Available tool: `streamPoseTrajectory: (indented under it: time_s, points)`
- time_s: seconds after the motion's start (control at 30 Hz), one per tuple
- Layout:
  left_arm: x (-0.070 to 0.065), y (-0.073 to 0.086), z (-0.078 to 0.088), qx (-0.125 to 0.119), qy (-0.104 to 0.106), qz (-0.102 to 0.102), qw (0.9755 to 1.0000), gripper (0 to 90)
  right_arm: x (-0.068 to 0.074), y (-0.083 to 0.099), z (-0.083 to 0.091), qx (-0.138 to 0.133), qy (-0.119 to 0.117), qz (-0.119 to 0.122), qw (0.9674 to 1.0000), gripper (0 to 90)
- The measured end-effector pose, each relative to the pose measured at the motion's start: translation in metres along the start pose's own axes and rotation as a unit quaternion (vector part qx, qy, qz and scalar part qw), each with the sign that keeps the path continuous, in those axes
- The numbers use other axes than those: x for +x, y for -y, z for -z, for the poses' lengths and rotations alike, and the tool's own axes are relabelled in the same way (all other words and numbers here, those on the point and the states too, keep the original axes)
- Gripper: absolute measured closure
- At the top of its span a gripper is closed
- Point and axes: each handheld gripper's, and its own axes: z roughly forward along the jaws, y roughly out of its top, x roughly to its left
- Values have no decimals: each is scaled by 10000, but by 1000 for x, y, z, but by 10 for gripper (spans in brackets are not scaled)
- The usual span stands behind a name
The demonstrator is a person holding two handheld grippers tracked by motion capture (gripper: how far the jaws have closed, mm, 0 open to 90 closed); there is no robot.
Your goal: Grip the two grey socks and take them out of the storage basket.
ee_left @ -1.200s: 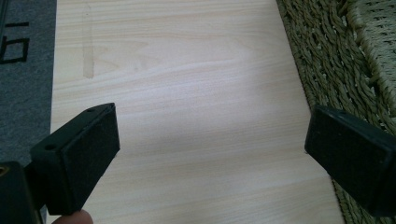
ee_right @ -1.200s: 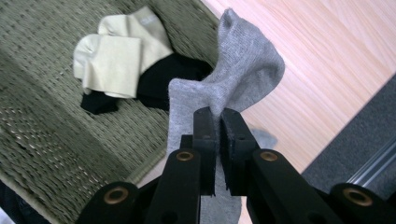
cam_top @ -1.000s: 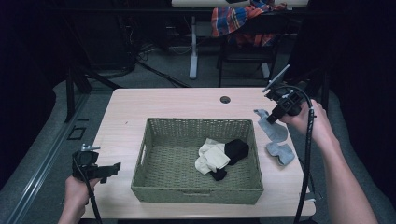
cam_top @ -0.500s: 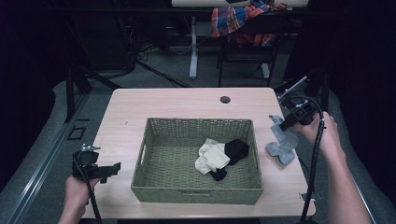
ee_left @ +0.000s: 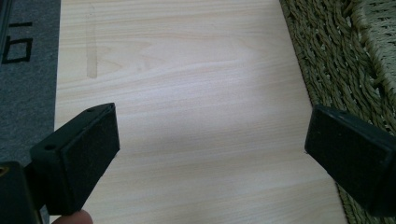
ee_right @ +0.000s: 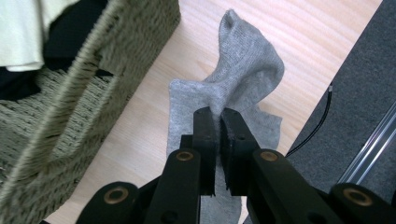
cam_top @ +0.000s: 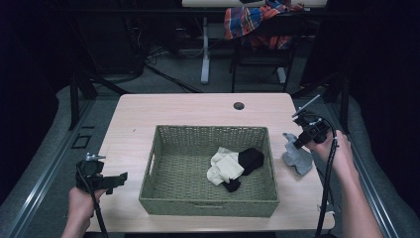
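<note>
A grey sock droops onto the table just right of the woven basket. My right gripper is shut on a pinched fold of the sock, its lower part resting on the wood. Inside the basket lie a cream sock and a black sock. My left gripper is held near the table's front left corner, jaws wide open over bare wood, nothing between them, with the basket's wall to its right.
A round cable hole sits at the table's far edge. The table's right edge runs close beside the grey sock, with grey floor beyond. A chair with a plaid cloth stands behind the table.
My right gripper has come down and toward the front with the grey sock, which now lies partly on the table. The left gripper has kept still.
</note>
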Motion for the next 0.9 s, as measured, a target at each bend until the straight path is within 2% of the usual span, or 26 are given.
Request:
streamPoseTrajectory:
  time_s: [0.03, 0.1, 0.13, 0.2, 0.23, 0.27, 0.43, 0.5, 0.63, 0.73, 0.9]
  points:
    - [0, 0, 0, 3, -3, -12, 10000, 32, -2, 2, -3, 56, 27, -10, 10000, 858]
    - [0, 0, -1, 20, 2, -4, 10000, 32, -4, 6, -7, -32, 17, -157, 9999, 858]
    - [0, 0, -1, 20, -3, -13, 10000, 32, -6, 7, -8, 48, -1, -93, 9999, 858]
    - [-1, -1, -1, 24, 0, -14, 10000, 32, -7, 9, -11, 1, 10, -140, 9999, 857]
    - [-1, -1, -1, 19, -8, -39, 10000, 32, -9, 10, -15, 90, 20, -119, 9999, 858]
    - [0, -1, -1, 11, -8, -31, 10000, 32, -10, 11, -17, 28, 34, -192, 9998, 858]
    - [1, -1, 0, 10, -7, -17, 10000, 32, -14, 13, -30, 63, -14, -220, 9997, 858]
    - [1, -1, -1, -1, 3, -33, 10000, 32, -14, 15, -38, 7, -28, -323, 9995, 857]
    - [-1, -2, -2, 8, 30, -75, 10000, 32, -14, 15, -49, 173, -64, -213, 9996, 857]
    - [-1, -2, -2, 11, 42, -77, 10000, 32, -13, 15, -58, 61, -86, -313, 9995, 856]
    - [-1, -2, -2, -5, 30, -65, 10000, 32, -15, 16, -66, 91, -61, -327, 9994, 849]
